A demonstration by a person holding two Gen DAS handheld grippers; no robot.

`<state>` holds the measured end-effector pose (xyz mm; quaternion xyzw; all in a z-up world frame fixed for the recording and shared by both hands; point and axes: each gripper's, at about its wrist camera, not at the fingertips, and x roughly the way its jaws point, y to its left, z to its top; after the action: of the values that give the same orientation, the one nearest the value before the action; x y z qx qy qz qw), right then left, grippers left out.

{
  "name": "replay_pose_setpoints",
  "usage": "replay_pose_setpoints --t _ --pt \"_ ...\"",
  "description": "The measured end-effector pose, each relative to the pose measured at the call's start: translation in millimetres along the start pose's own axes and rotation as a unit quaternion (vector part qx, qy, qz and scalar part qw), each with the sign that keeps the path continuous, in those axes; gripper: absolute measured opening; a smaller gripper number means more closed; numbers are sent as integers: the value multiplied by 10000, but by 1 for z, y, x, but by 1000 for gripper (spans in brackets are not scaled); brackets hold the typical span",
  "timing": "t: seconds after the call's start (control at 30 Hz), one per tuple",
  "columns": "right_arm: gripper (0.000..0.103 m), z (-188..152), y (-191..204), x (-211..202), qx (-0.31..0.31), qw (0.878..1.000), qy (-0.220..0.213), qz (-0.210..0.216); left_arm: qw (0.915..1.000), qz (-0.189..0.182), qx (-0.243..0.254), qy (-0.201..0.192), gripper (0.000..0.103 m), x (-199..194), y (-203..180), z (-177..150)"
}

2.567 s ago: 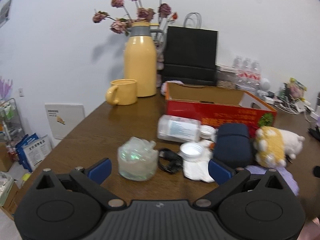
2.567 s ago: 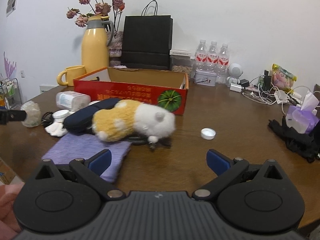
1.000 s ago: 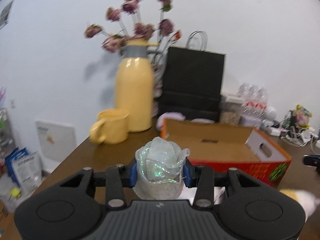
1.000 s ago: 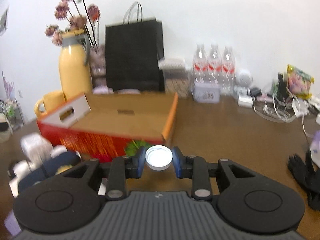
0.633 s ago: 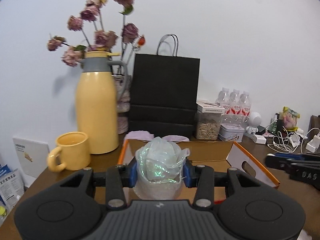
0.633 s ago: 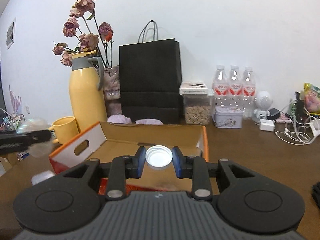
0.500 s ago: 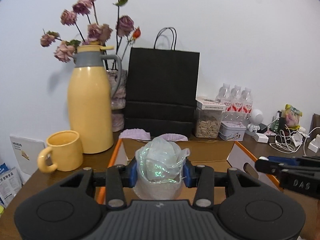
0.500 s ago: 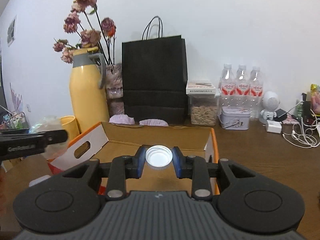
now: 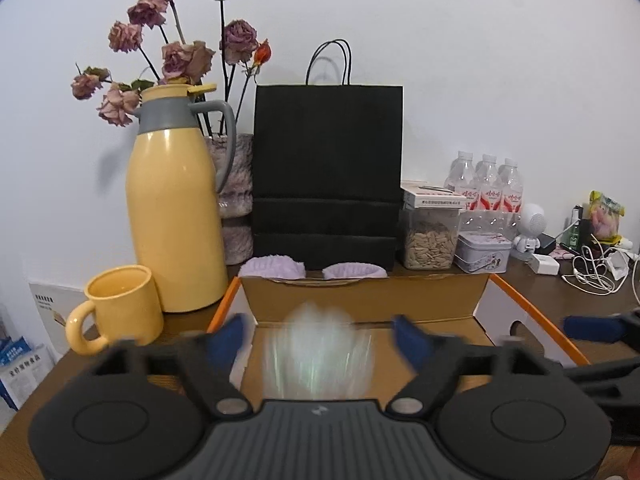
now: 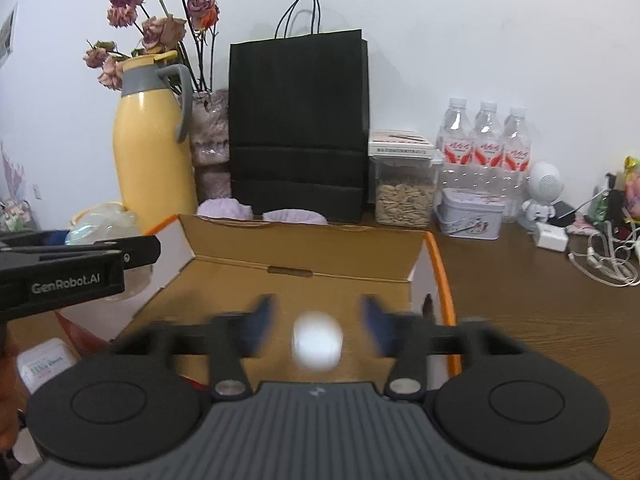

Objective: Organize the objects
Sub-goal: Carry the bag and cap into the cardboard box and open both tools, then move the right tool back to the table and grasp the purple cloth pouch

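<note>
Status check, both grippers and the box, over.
Left gripper opening, crinkly clear bag dropping. Right gripper opening, white cap falling. Cardboard box below, unobstructed.

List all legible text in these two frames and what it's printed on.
"GenRobot.AI": on the side of the left gripper, seen from the right wrist view.
Red labels on the three water bottles: too small to read.
Label on the lid of the seed jar: too small.
Label on the white bottle beside the box: blurred.
Printed packets on the floor at left: unreadable.
</note>
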<state>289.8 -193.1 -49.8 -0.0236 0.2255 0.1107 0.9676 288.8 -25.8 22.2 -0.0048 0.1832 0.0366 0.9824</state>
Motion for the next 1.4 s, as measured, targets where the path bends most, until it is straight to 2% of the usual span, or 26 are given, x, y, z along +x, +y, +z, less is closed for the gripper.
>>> replay_pose_setpoints --t 0.03,0.1,0.33,0.73,0.87,1.17,1.4 --pt "91 0 1 -2 -26 10000 -28 0 10000 45 -10 -67 103 -1 0 -1" --pt "103 0 0 -5 -11 10000 -85 -4 9998 150 -17 -115 103 -2 1 -1" --pt "103 -1 1 -13 -51 9997 -205 -80 9999 144 -61 -69 103 -6 6 -2" --pt "103 11 7 -52 -166 9976 -673 74 9994 75 -122 -318 103 -46 7 8" --pt "103 9 11 -67 -197 9979 -613 48 9993 -67 -130 -332 103 -64 9 6" --pt "103 -9 17 -110 -88 9981 -599 120 9996 -55 -62 -271 103 -114 16 -9" --pt "103 -35 29 -135 -133 9991 -388 87 9999 -137 -94 36 103 -135 28 -33"
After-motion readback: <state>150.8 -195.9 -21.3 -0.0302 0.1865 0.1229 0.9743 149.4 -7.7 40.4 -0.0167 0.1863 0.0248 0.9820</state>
